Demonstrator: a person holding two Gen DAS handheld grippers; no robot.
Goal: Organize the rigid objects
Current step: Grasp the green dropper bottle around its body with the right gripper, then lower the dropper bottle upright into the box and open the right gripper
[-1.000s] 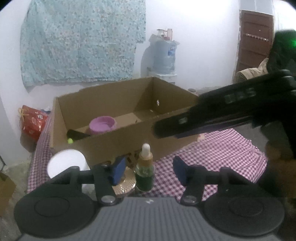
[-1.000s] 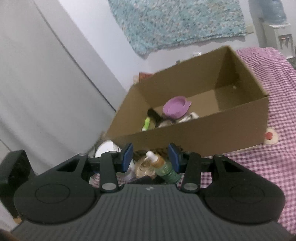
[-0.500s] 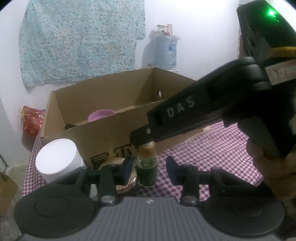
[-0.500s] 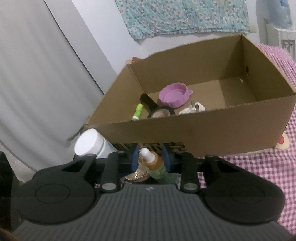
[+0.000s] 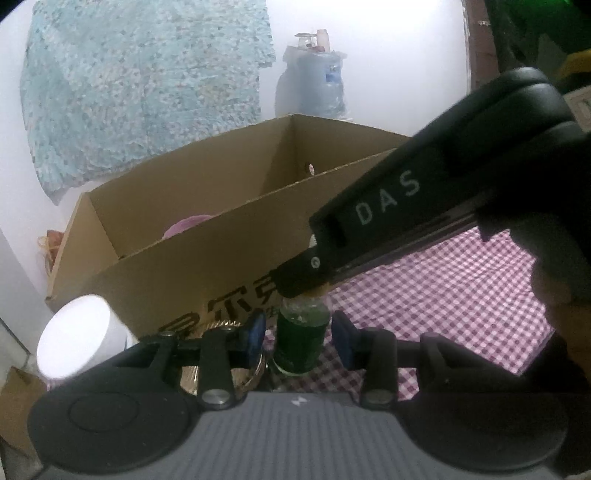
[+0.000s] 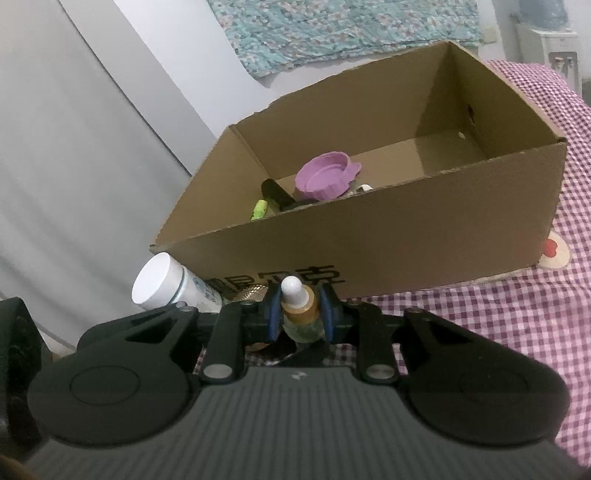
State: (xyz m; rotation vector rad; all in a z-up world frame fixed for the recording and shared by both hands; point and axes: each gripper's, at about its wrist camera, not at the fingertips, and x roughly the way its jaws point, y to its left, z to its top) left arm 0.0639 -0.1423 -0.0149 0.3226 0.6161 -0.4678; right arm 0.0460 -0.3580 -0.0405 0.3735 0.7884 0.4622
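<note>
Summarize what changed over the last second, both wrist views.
The right gripper came down over the dropper bottle and shut on its neck. The left gripper moved in around the bottle's body but stays open. The cardboard box, its purple lid and the white jar stayed put.

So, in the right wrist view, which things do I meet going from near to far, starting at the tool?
Right tool shut on the dropper bottle → cardboard box front wall → purple lid inside the box → floral cloth on the wall.
</note>
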